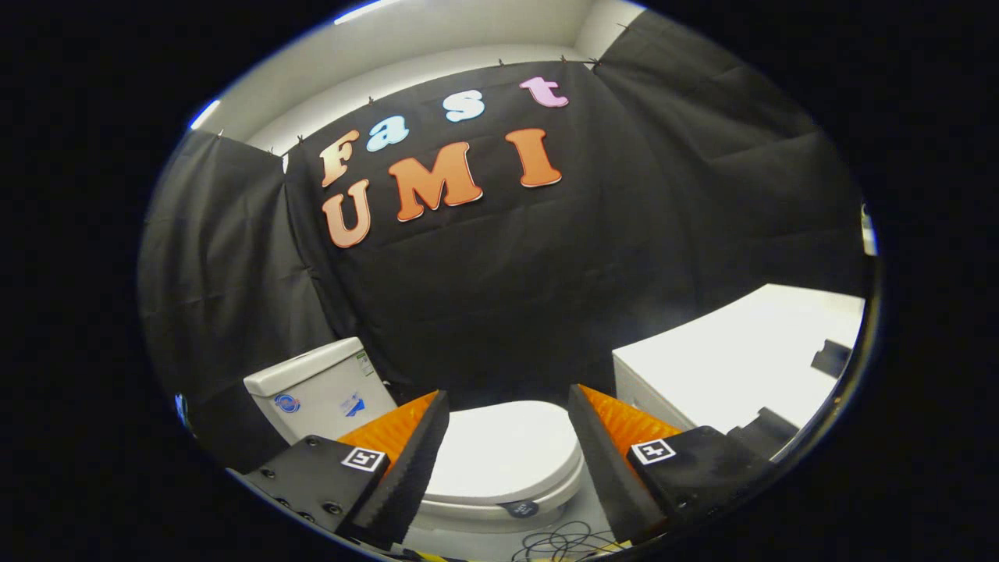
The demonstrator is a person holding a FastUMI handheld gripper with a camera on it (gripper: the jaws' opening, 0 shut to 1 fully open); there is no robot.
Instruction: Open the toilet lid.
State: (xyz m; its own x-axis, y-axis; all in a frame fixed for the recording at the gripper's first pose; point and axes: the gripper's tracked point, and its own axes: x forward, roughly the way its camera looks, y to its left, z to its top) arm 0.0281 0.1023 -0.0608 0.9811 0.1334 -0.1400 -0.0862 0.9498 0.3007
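- The toilet lid (507, 445) lies flat and closed on the bowl, so by my reading the task has not begun: nothing is lifted yet.
- The tongs (507, 437) are spread wide and pinch nothing; the lid shows in the gap between their two fingers, lying beyond and below the tips, apart from them.
- What looks left to do: bring the tongs down to the lid's front edge, catch it and swing it up toward the cistern (316, 390), which stands behind the lid.
- Counts: one toilet, with one lid and one cistern; two stickers on the cistern's front; one dark round tag (521, 509) at the lid's front rim.
- One white table (734, 359) stands just beside the lid, on the side away from the cistern.
- One tangle of dark cable (558, 542) lies on the floor in front of the lid.
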